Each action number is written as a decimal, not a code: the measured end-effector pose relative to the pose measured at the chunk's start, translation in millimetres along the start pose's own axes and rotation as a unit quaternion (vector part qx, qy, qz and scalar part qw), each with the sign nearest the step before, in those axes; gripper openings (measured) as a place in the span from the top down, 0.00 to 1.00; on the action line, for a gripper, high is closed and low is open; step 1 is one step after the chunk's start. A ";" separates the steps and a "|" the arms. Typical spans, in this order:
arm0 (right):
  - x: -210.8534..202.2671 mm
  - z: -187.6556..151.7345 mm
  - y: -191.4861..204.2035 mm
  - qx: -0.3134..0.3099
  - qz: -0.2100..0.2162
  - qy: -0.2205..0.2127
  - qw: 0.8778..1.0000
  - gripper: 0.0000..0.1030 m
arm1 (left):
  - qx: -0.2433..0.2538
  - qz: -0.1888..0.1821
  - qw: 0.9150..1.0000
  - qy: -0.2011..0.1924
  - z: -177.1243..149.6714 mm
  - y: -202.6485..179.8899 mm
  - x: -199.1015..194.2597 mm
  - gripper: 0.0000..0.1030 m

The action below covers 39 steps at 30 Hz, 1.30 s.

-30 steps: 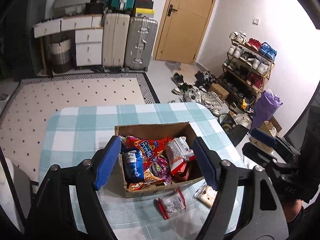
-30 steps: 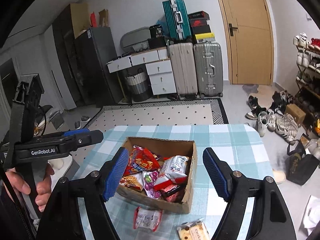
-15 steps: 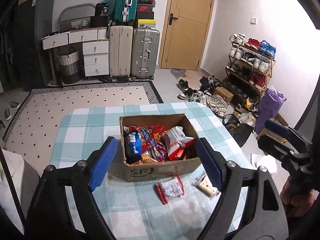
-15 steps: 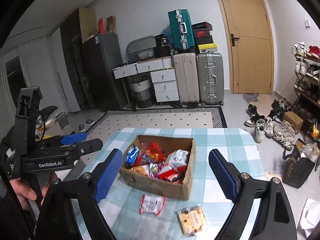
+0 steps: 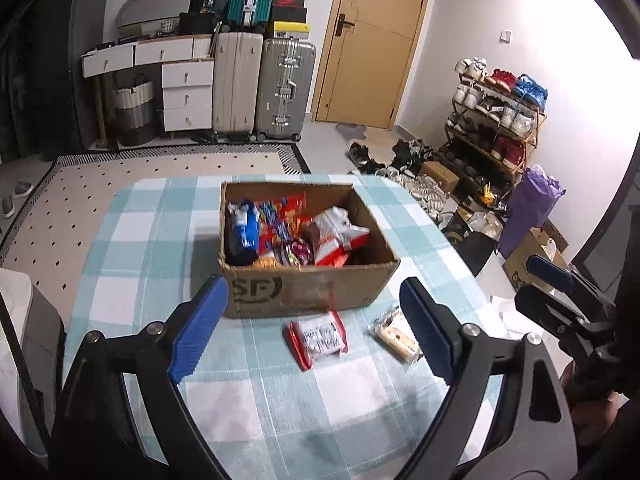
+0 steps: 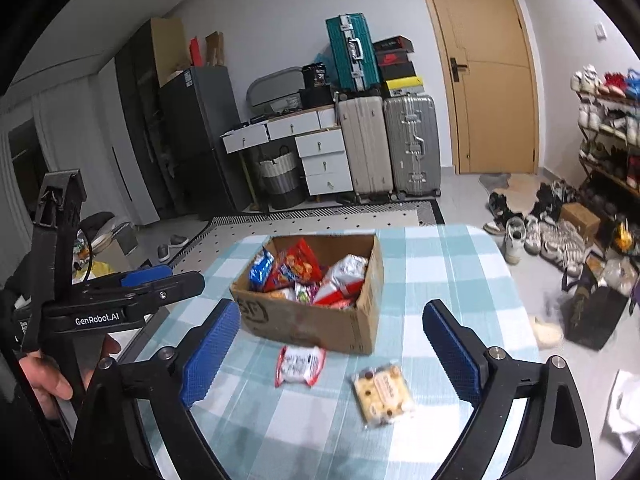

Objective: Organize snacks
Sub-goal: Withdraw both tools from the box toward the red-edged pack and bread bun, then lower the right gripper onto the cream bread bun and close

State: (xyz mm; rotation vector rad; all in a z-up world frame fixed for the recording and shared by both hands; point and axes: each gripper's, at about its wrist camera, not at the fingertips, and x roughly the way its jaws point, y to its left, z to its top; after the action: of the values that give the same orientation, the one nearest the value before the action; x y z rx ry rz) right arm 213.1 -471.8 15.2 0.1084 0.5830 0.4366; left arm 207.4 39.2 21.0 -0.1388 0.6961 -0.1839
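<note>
Both tools hang over the near end of the checked tablecloth point(image 5: 132, 240). The left gripper point(image 5: 314, 326) and the right gripper point(image 6: 332, 350) have jaws opening, nothing between them. The cardboard box point(image 5: 308, 292) holds snack bags; just in front of it lie a red-edged packet point(image 5: 318, 338) and a biscuit packet point(image 6: 382, 394). Behind the box stand suitcases point(image 5: 264, 86) and a door point(image 5: 374, 40). Only the right view shows a hand point(image 6: 48, 380) holding the left tool and a dark fridge point(image 6: 196, 140).

One cardboard box point(image 5: 308, 292), two loose snack packets beside it — red-edged point(image 5: 318, 338) and clear-wrapped point(image 5: 396, 338)
</note>
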 end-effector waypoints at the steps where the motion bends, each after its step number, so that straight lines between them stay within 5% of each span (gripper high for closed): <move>1: 0.5 -4.8 -2.3 0.003 -0.002 0.003 1.000 0.07 | 0.000 -0.003 1.000 0.004 -4.8 -0.9 5.0 0.15; 5: 6.1 -21.8 -11.5 0.020 -0.006 0.018 1.000 0.07 | -0.010 -0.028 0.999 0.033 -19.8 0.3 28.7 0.15; 32: 132.2 -99.4 -71.8 0.067 -0.013 0.161 0.985 0.07 | -0.042 -0.025 0.993 0.108 -93.1 17.3 136.7 0.01; 39: 159.5 -102.9 -64.3 0.021 -0.067 0.190 0.979 0.07 | -0.045 -0.027 0.993 0.110 -99.8 17.9 143.1 0.01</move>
State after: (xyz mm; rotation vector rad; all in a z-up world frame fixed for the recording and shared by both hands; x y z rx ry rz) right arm 298.8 -463.9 -165.8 0.0245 0.9692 0.3153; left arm 252.6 19.5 -147.3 -0.2254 0.9215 -0.2224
